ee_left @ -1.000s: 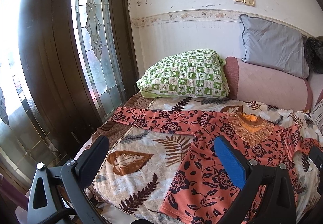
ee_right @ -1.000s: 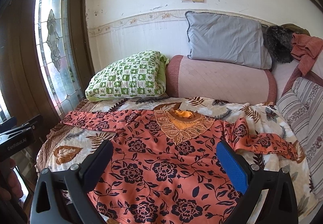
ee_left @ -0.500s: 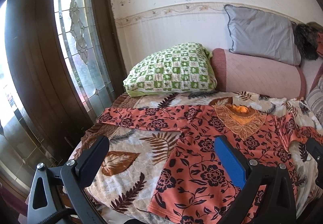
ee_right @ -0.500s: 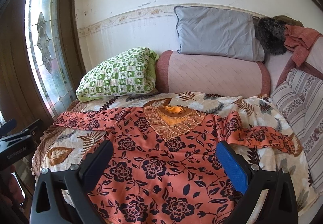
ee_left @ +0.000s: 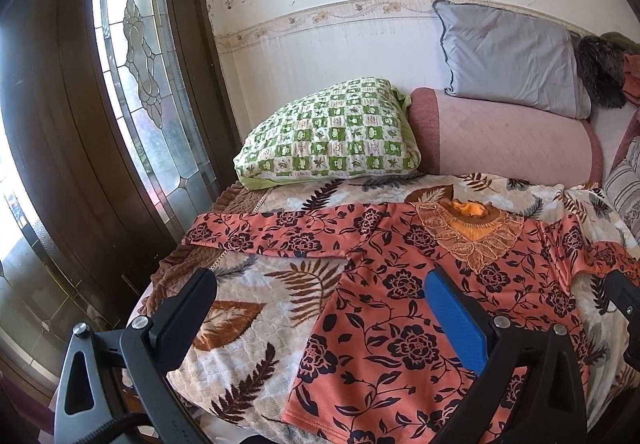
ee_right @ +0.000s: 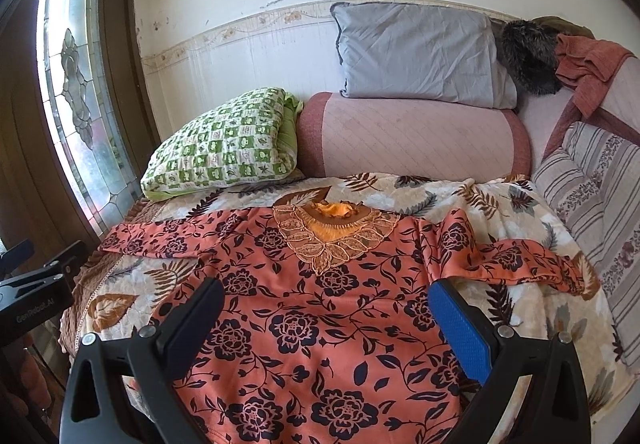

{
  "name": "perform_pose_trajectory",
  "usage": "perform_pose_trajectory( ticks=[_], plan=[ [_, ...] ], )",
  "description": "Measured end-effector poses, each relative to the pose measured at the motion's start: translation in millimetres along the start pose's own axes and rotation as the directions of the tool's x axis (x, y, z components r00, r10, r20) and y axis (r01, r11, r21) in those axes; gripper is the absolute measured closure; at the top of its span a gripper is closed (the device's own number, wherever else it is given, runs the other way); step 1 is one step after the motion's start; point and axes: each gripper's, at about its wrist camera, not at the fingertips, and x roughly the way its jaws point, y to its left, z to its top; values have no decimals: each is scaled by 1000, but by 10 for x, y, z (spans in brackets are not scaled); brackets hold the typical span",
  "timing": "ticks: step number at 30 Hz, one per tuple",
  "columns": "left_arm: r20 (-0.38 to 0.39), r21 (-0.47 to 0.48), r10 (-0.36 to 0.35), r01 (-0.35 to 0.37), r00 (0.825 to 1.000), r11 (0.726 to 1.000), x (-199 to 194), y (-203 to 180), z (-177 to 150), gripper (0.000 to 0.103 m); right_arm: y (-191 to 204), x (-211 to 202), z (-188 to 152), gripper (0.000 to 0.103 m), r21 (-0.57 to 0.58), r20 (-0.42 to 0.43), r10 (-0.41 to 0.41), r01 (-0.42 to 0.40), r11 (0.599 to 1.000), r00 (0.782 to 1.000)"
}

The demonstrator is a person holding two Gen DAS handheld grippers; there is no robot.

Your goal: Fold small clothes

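An orange long-sleeved top with black flowers [ee_left: 400, 308] [ee_right: 320, 308] lies spread flat, face up, on a leaf-patterned blanket [ee_left: 256, 308] [ee_right: 516, 200]. Its lace collar [ee_right: 332, 236] points away from me. The left sleeve [ee_left: 272, 234] lies straight out to the left; the right sleeve [ee_right: 516, 264] is crumpled. My left gripper [ee_left: 320, 284] is open and empty above the top's lower left edge. My right gripper [ee_right: 326, 294] is open and empty above the top's lower middle. The left gripper's body also shows at the left edge of the right wrist view [ee_right: 32, 296].
A green checked pillow [ee_left: 332, 144] and a pink bolster [ee_right: 412, 140] lie behind the top, a grey pillow [ee_right: 420, 52] on the bolster. A striped cushion [ee_right: 592, 196] stands at right. A dark door with leaded glass [ee_left: 136, 56] is at left.
Both grippers have drawn back and shifted slightly right, so the top sits lower and more leftward in view. Both stay open. The top has not moved.
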Motion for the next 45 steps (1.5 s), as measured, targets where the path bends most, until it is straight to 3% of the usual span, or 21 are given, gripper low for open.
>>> perform_pose_trajectory(
  ticks=[14, 18, 20, 21, 24, 25, 26, 28, 31, 33, 36, 39, 41, 42, 43, 44, 45],
  plan=[
    [-12, 8, -5, 5, 1000, 1000, 99, -45, -20, 0, -19, 82, -27, 0, 6, -19, -7, 8, 1000, 1000],
    [-68, 5, -50, 51, 996, 999, 256, -100, -81, 0, -95, 150, -47, 0, 20, -34, 5, -4, 1000, 999],
    [-172, -18, -125, 124, 977, 992, 464, -145, -199, 0, -230, 223, -85, 0, 51, -45, 36, -34, 998, 998],
    [-240, -39, -168, 163, 956, 986, 608, -177, -304, 0, -371, 293, -124, 0, 78, -52, 59, -55, 995, 997],
    [-384, -56, -197, 190, 902, 980, 921, -316, -595, 0, -1003, 546, -288, 0, 235, -105, 95, -68, 970, 990],
    [-408, -50, -192, 188, 892, 981, 977, -351, -656, 0, -1255, 620, -355, 0, 305, -112, 116, -77, 949, 987],
    [-433, -37, -181, 183, 883, 982, 1035, -414, -738, 0, -1572, 713, -442, 0, 392, -119, 140, -83, 916, 983],
    [-461, 0, -163, 184, 872, 983, 1083, -537, -849, 0, -2251, 872, -664, 0, 593, -121, 166, -63, 803, 979],
    [-478, 49, -156, 203, 865, 978, 1075, -732, -910, 0, -3136, 1019, -1014, 1, 819, -34, 191, -82, 568, 981],
    [-483, 67, -166, 225, 860, 972, 1065, -841, -896, 0, -3612, 1084, -1176, 4, 902, 61, 175, -129, 413, 983],
    [-475, 101, -170, 246, 863, 964, 1025, -972, -847, 0, -4190, 1240, -1371, 14, 971, 107, 106, -127, 202, 989],
    [-473, 136, -158, 248, 867, 959, 1022, -1045, -821, 0, -4611, 1470, -1524, 26, 988, 143, 60, -146, 43, 988],
    [-472, 150, -150, 247, 869, 957, 1035, -1079, -793, 0, -4733, 1579, -1525, 33, 986, 165, 48, -165, 8, 985],
    [-466, 155, -147, 244, 873, 957, 1025, -1090, -772, 0, -4781, 1637, -1483, 36, 985, 171, 42, -171, 6, 984],
    [-462, 158, -145, 242, 875, 957, 1038, -1087, -762, 0, -4810, 1678, -1427, 46, 986, 166, 36, -167, 15, 985],
    [-460, 159, -146, 243, 876, 957, 1050, -1084, -751, 0, -4828, 1725, -1376, 56, 988, 151, 29, -152, 32, 988],
    [-459, 157, -149, 245, 876, 957, 1059, -1080, -739, 0, -4854, 1785, -1340, 83, 992, 119, 23, -120, 49, 993]
  ],
)
